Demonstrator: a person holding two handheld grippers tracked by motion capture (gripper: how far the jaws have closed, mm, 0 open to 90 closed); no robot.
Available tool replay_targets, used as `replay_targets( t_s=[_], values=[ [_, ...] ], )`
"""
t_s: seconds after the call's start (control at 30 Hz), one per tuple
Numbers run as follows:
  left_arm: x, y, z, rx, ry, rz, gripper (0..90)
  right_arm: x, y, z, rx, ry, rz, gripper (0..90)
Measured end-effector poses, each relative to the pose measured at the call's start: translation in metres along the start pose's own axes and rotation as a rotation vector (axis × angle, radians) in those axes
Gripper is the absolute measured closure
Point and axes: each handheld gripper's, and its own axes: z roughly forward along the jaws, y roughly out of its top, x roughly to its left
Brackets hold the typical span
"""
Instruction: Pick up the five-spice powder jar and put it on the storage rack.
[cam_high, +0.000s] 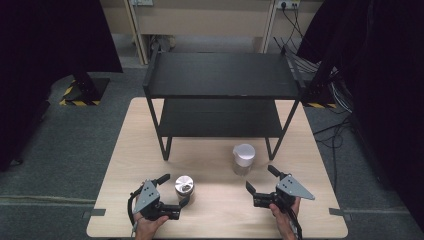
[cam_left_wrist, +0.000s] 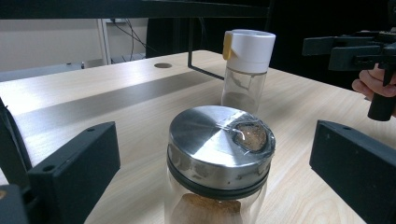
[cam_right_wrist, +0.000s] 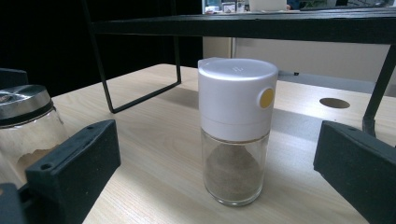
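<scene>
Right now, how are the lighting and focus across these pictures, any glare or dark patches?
High view: dim and soft, black at both sides, table evenly lit. Left gripper view: sharp, with glare streaks on the steel-lidded jar. Right gripper view: crisp white-capped shaker, darkness behind the black shelf rack.

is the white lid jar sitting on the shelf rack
No, the white-lidded jar stands on the table in front of the black shelf rack.
</scene>
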Motion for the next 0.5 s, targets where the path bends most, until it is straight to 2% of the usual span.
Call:
replay_targets(
  t_s=[0.5],
  values=[
    [0.0007, -0.0006, -0.0004, -0.005, 0.001, -0.007, 1.0, 0.0001, -0.0001, 0.0012, 0.004, 0.004, 0.001, 0.8]
  ],
)
